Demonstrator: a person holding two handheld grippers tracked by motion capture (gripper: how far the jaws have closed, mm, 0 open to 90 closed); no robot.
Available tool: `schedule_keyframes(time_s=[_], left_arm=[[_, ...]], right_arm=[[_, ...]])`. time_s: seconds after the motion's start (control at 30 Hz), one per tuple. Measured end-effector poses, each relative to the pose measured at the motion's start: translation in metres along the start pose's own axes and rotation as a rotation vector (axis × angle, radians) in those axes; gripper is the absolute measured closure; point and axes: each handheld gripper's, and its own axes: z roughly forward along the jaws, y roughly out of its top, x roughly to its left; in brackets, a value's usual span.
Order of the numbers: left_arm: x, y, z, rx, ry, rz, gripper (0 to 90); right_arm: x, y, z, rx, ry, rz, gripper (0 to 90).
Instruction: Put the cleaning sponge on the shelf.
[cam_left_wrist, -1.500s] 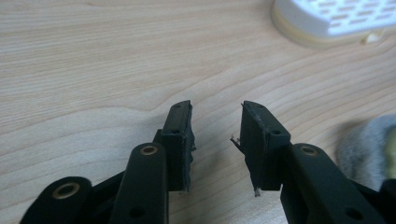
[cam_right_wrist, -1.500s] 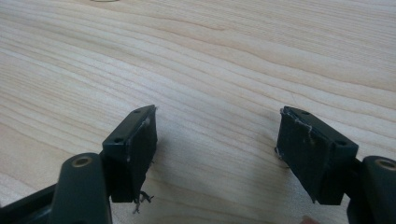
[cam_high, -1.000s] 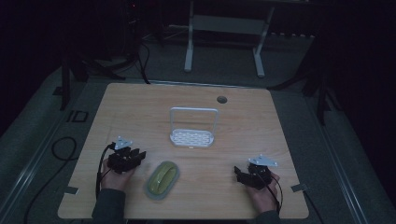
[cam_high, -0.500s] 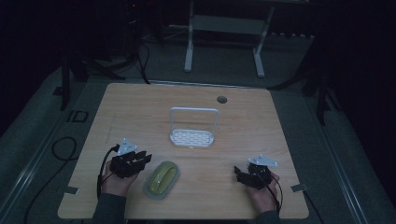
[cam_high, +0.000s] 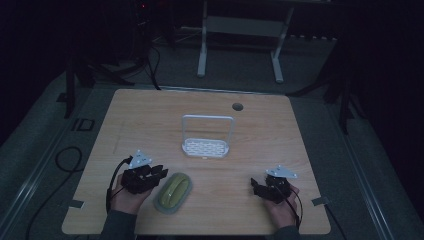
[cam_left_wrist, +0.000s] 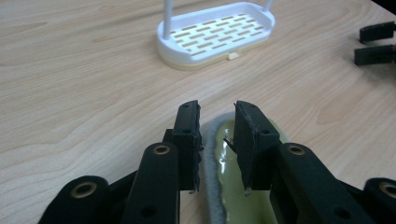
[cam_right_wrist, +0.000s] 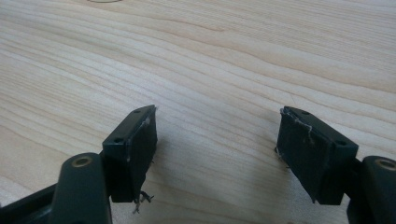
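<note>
Left gripper (cam_left_wrist: 217, 135) poised over a yellow-green oval object on the wooden table.

Its two black jaws stand a narrow gap apart above the near end of the yellow-green object (cam_left_wrist: 233, 186), which has a fuzzy grey rim and may be a sponge or soft pad; whether the jaws touch it is unclear. Farther off on the light wooden table (cam_left_wrist: 79, 93) sits a white slotted tray (cam_left_wrist: 219, 35) with thin upright posts. At the right edge, two black jaw tips of the other gripper (cam_left_wrist: 377, 43) reach in.
</note>
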Motion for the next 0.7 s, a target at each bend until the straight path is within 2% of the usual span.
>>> schedule_keyframes(time_s=[0.23,0.47,0.7], left_arm=[[-0.012,0.002,0.0,0.009,-0.039,0.047,69.1],[-0.026,0.003,0.005,0.037,-0.076,0.081,70.2],[-0.039,0.003,0.01,0.078,-0.103,0.119,76.6]], right_arm=[[0.0,0.0,0.0,0.0,-0.001,-0.001,28.2],[0.0,0.0,0.0,0.0,0.0,0.0,28.2],[0.0,0.0,0.0,0.0,0.0,0.0,28.2]])
